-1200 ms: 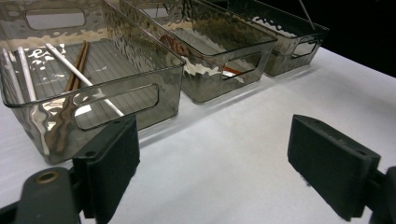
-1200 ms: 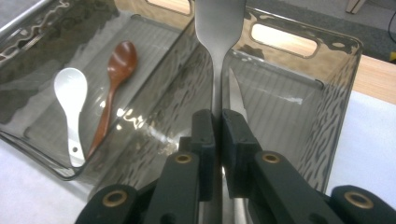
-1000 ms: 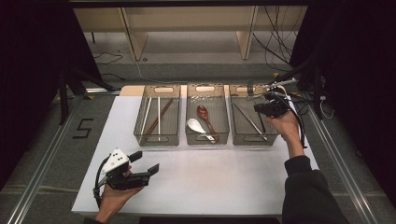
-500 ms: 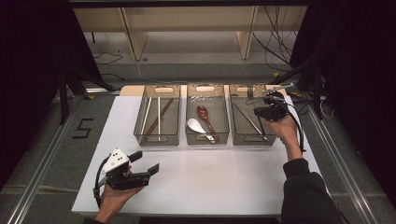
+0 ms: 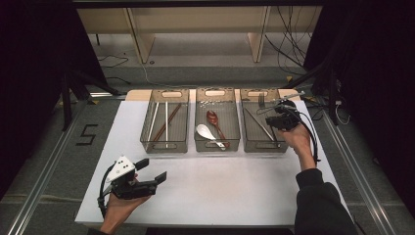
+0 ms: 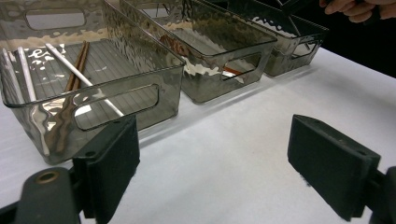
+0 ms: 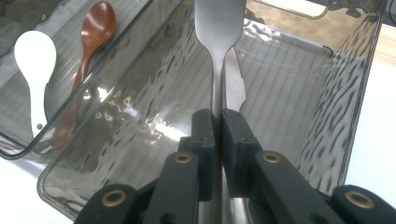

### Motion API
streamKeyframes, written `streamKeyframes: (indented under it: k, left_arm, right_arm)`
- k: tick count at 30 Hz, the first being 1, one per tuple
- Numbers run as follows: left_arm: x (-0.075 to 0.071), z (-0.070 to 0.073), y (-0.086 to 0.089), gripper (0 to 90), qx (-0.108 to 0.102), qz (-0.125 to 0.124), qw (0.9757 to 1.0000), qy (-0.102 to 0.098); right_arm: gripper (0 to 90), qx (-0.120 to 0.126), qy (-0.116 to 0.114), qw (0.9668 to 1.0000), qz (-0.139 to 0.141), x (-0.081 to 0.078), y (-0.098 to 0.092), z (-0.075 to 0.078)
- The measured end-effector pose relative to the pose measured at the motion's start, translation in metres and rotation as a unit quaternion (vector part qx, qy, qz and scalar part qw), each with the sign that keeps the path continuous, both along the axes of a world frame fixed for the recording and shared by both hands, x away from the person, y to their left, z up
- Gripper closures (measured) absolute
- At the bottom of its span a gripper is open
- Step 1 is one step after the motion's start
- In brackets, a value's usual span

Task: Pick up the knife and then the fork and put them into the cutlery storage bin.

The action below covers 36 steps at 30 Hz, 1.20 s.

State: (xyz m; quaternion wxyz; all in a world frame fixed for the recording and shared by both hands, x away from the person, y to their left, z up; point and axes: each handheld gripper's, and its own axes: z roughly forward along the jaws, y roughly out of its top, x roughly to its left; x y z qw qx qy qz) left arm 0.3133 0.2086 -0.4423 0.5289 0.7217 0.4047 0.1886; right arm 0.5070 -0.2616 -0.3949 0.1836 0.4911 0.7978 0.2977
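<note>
The right gripper (image 7: 217, 135) has shifted slightly over the right bin (image 5: 250, 139), its jaws clamped on a fork (image 7: 218, 28) that may slip if tilted, while the left gripper (image 6: 212, 168) waits open.

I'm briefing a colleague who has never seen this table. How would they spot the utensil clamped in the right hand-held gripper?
Three clear bins sit in a row on the white table; go to the right bin. Above it, the right hand-held gripper is shut on a metal fork's handle. Unlike the metal knife lying below, it is lifted, and it is steel, unlike the middle bin's spoons.
</note>
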Motion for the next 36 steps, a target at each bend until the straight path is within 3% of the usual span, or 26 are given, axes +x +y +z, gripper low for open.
streamKeyframes:
  k: [17, 26, 36]
  left_arm:
    - [0.0, 0.0, 0.0, 16.4, -0.001, 0.0, 1.0, 0.001]
    - [0.0, 0.0, 0.0, 16.4, 0.0, 0.0, 1.0, 0.0]
    - [0.0, 0.0, 0.0, 16.4, 0.0, 0.0, 1.0, 0.0]
  right_arm:
    - [81.5, -0.013, 0.01, 0.9999, 0.003, 0.001, 0.005, -0.008]
    - [75.2, 0.002, 0.011, 0.9999, 0.008, -0.001, 0.003, -0.003]
    - [57.5, 0.04, 0.003, 0.999, 0.022, -0.014, 0.007, 0.006]
